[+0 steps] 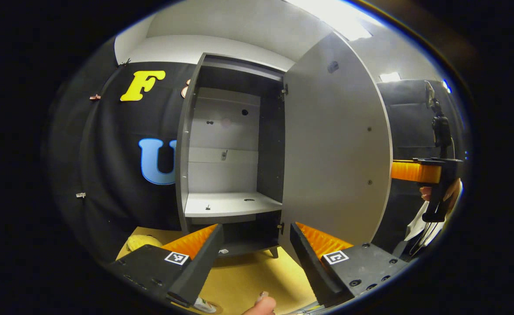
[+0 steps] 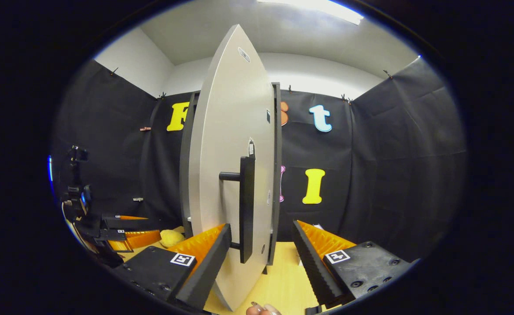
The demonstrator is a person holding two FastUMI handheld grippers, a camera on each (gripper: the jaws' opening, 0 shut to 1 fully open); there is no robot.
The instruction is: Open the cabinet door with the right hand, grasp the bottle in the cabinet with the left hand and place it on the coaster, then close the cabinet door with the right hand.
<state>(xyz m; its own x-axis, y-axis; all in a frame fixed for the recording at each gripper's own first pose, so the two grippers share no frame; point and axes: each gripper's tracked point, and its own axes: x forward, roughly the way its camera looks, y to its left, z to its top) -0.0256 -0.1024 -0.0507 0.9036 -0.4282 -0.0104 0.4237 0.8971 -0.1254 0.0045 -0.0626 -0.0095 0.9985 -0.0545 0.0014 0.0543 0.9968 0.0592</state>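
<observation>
in the left gripper view, the left gripper (image 1: 254, 258) has its fingers spread wide and empty, aimed at the open cabinet (image 1: 230, 144). past the left finger lies a soft yellow lump (image 1: 141, 241) on the pale wooden desk (image 1: 243, 280). straight ahead between the fingers, the flat grey shelf (image 1: 230, 203) is bare, and i cannot make out the bottle on it or in the dark compartment below; the coaster i cannot place either. beyond the right finger, the smooth matte cabinet door (image 1: 335, 148) swings out edge-near.

in the right gripper view, the right gripper (image 2: 261, 258) also has its fingers wide apart, holding nothing. the dark straight bar handle (image 2: 246, 205) stands just above and between them, nearer the left finger, untouched.

the risks, as i judge them: closing the door while the left fingers are near the opening would trap them; a wide finger could clip the door's thin edge; reaching blind for an unseen bottle could knock it.
</observation>
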